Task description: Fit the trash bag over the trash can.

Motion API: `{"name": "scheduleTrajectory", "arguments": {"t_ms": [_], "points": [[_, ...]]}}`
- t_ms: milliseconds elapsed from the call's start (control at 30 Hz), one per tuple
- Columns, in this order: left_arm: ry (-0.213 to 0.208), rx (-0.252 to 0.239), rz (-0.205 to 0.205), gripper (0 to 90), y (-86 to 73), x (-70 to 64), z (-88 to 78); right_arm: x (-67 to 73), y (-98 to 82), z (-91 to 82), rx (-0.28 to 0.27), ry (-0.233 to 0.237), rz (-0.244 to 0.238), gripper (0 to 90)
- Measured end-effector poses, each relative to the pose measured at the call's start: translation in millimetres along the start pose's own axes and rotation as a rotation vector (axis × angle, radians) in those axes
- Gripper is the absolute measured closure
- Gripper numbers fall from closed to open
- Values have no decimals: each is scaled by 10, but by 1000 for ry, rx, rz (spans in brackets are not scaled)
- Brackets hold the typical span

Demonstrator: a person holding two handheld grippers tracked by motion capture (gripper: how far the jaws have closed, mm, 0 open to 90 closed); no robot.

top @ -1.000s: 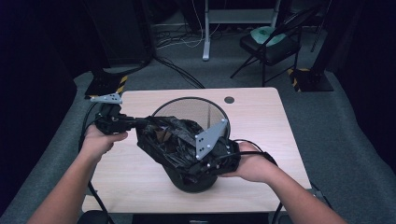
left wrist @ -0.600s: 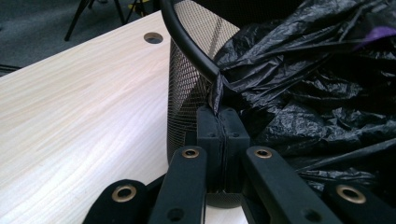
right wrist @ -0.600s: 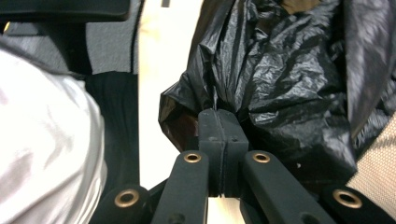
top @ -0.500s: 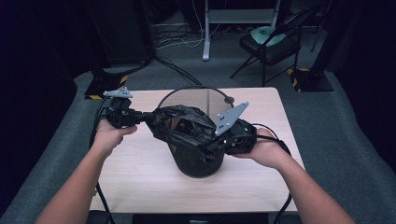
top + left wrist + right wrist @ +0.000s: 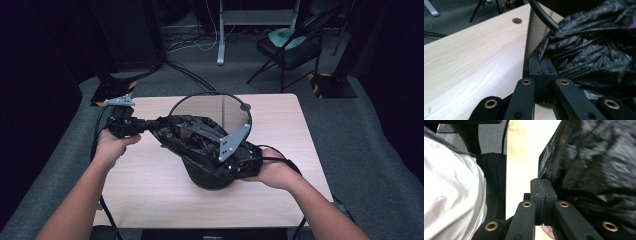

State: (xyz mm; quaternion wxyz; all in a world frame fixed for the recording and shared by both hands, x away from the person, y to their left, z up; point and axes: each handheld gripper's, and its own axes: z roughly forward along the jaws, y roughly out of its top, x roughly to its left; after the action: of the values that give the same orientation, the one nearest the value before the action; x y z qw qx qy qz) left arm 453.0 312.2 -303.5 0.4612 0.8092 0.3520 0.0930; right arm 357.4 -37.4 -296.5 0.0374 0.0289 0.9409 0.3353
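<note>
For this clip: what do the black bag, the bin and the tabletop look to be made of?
Black bag: thin plastic film, glossy, judging by its sharp crinkles and highlights. Bin: seemingly fine metal mesh, dark and matte, since a woven grid shows on its wall, under a smooth black rim. Tabletop: pale wood or wood-look laminate, with visible grain and a soft sheen.

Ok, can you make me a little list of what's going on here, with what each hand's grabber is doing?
work: fitting a black bag onto a mesh bin
bin: upright on the table, rim partly bare on the far side
bag: stretched between the two grippers over the bin's near side
left gripper: shut on the bag's edge, beside the bin wall
right gripper: shut on the bag's edge, at the bin's near side
bag on rim: not yet
behind table: folding chair
</note>
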Motion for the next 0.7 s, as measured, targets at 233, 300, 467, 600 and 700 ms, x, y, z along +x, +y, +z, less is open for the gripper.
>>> {"name": "scheduleTrajectory", "arguments": {"t_ms": [233,300,467,600,700], "points": [[28,-35,-16,881,114,-1,152,-47,-50,17,-2,4,29,893],[26,-24,-4,837,119,-27,150,-32,-38,0,-11,22,26,832],[33,-27,27,753,124,-87,22,-1,-9,-229,-106,62,60,698],[37,-37,30,638,149,-129,-99,44,26,-461,-173,70,65,662],[29,-40,46,577,167,-200,-181,50,46,-570,-180,46,68,636]]}}
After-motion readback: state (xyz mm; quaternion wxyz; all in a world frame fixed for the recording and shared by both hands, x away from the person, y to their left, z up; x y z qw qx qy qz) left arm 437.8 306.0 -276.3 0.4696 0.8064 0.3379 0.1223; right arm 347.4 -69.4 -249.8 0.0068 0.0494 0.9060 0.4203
